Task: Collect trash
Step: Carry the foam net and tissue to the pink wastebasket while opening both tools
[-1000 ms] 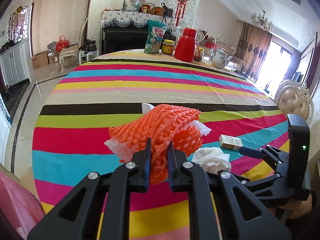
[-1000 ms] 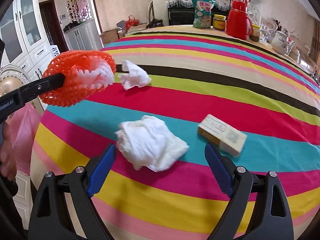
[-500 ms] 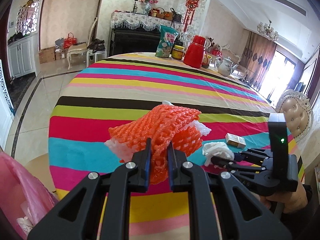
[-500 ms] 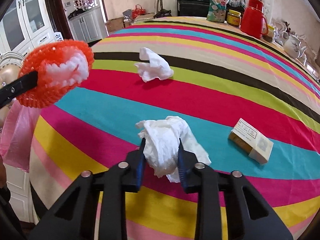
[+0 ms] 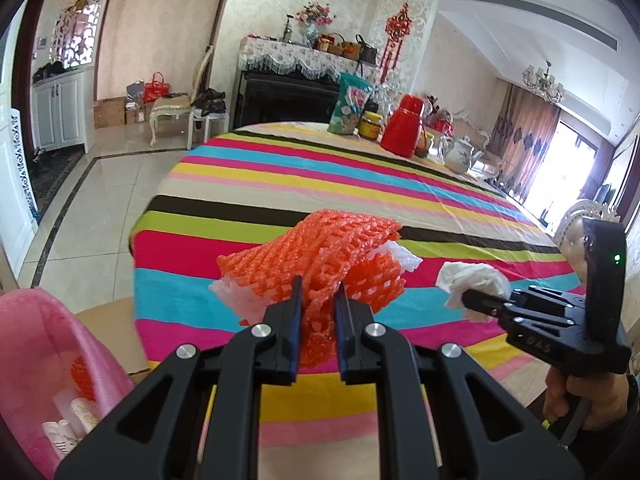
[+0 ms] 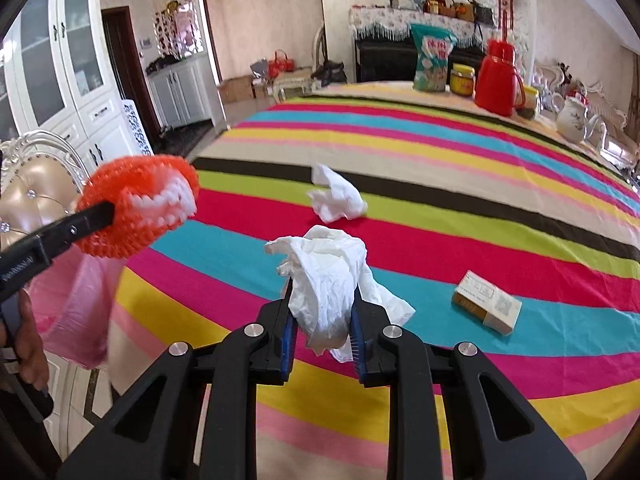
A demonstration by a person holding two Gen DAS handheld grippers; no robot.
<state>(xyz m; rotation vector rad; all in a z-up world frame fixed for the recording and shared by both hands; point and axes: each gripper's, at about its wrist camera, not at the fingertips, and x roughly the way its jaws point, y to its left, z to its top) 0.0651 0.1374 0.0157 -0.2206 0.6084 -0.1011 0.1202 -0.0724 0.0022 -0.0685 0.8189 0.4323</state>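
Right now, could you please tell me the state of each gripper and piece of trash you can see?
left gripper: shut on the orange foam net, held above the table.
right gripper: shut on the crumpled tissue, lifted off the cloth.
second tissue: loose on the striped tablecloth.
small carton: lying flat on the tablecloth, untouched.
pink trash bag: open, some trash already inside.

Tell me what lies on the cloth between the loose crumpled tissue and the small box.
Nothing: in the right wrist view, only bare striped tablecloth separates the loose tissue from the small box.
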